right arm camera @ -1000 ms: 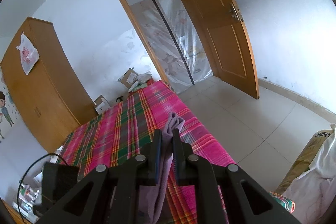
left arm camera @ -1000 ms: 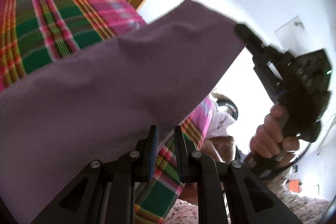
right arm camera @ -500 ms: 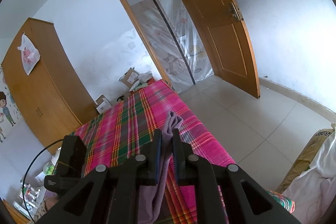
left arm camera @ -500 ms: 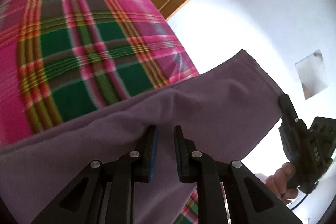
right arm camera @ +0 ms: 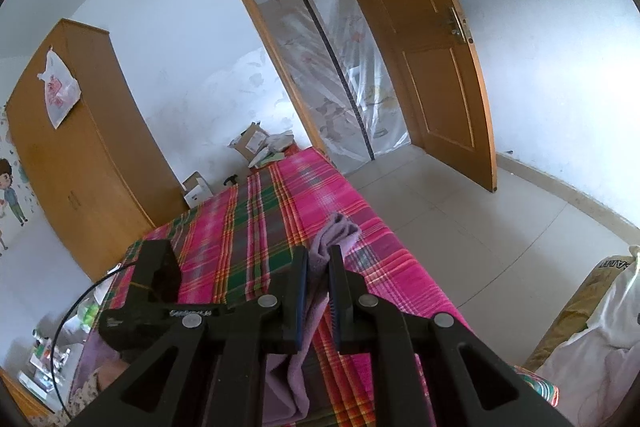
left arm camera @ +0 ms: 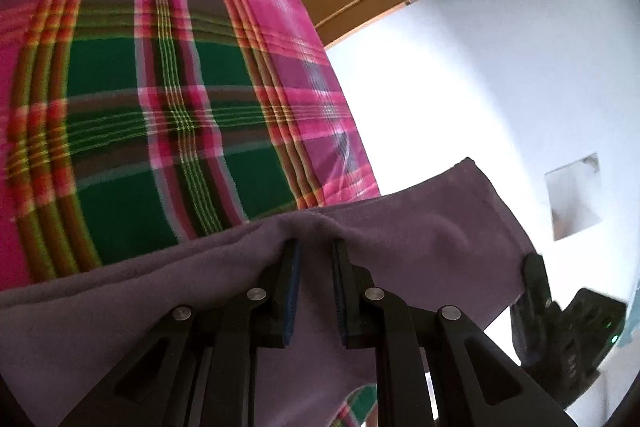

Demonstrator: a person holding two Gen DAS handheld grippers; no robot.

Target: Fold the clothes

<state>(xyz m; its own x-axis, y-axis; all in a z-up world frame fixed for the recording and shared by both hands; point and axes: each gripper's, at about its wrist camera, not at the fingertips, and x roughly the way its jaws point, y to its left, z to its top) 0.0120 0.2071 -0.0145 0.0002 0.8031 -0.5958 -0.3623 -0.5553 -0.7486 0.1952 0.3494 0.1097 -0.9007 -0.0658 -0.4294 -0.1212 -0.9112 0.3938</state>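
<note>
A purple garment [left arm camera: 420, 227] hangs stretched between both grippers above a bed with a pink and green plaid cover [left arm camera: 160, 87]. My left gripper [left arm camera: 314, 247] is shut on its upper edge. My right gripper [right arm camera: 318, 255] is shut on another part of the top edge, with a bunch of purple cloth [right arm camera: 336, 231] sticking up past the fingers and the rest hanging below. In the left wrist view the right gripper [left arm camera: 536, 271] pinches the garment's far corner. In the right wrist view the left gripper's body [right arm camera: 156, 283] shows at lower left.
The plaid bed [right arm camera: 260, 227] runs toward a wall with cardboard boxes [right arm camera: 256, 143]. A wooden wardrobe [right arm camera: 68, 147] stands on the left, an open wooden door [right arm camera: 424, 47] on the right over tiled floor [right arm camera: 480, 227]. White cloth [right arm camera: 600, 339] lies piled at lower right.
The garment's top edge has dropped lower in the left wrist view, uncovering more plaid bed. The left gripper has moved closer to the right gripper in the right wrist view.
</note>
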